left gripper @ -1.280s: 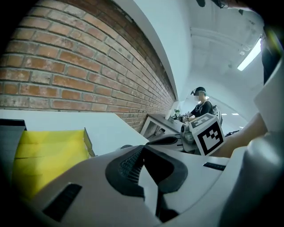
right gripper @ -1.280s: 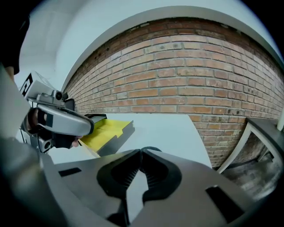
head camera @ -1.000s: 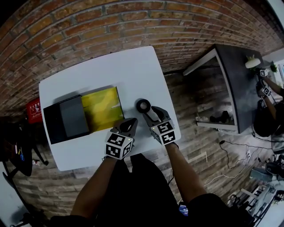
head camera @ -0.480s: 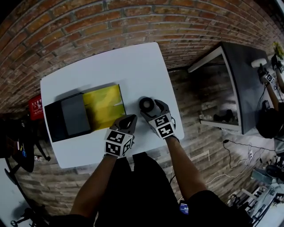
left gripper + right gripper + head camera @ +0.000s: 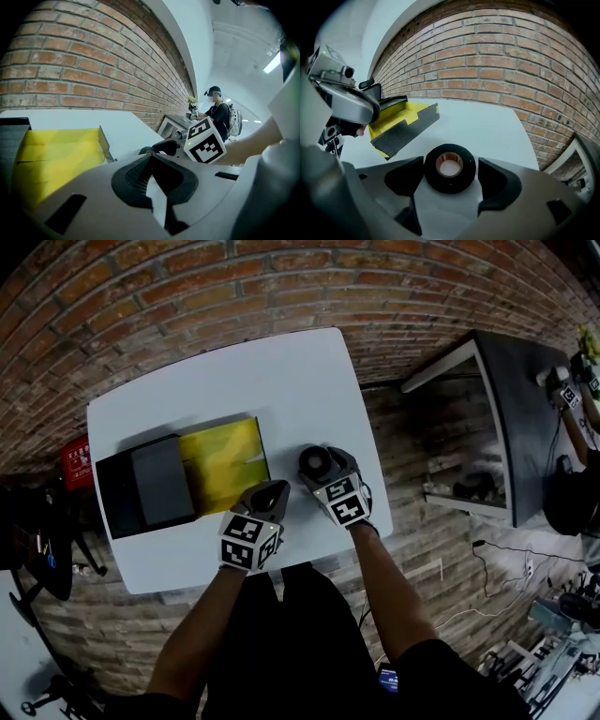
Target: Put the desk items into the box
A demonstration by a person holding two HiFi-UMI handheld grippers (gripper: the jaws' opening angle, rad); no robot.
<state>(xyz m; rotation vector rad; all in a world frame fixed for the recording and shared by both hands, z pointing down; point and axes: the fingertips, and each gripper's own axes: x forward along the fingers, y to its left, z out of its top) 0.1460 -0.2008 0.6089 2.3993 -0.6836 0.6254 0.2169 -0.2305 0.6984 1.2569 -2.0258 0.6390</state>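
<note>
A black tape roll (image 5: 314, 461) lies flat on the white table (image 5: 281, 381), right of the box (image 5: 225, 462). The box has a yellow inside and its black lid (image 5: 145, 488) lies folded out to the left. My right gripper (image 5: 321, 468) is open around the roll. In the right gripper view the roll (image 5: 450, 168) sits between the two pads, with a gap on its right side. My left gripper (image 5: 269, 494) hovers by the box's near right corner, jaws shut and empty (image 5: 151, 161). The left gripper view shows the yellow box (image 5: 56, 154) to the left.
A brick wall (image 5: 234, 287) runs behind the table. The table's right edge lies close to the roll. A dark desk (image 5: 511, 390) stands to the right with a person (image 5: 572, 399) at it. A red item (image 5: 73, 462) sits left of the table.
My right gripper has moved forward from just behind the roll and its jaws have spread, so they now stand on either side of it. The left gripper has barely moved.
</note>
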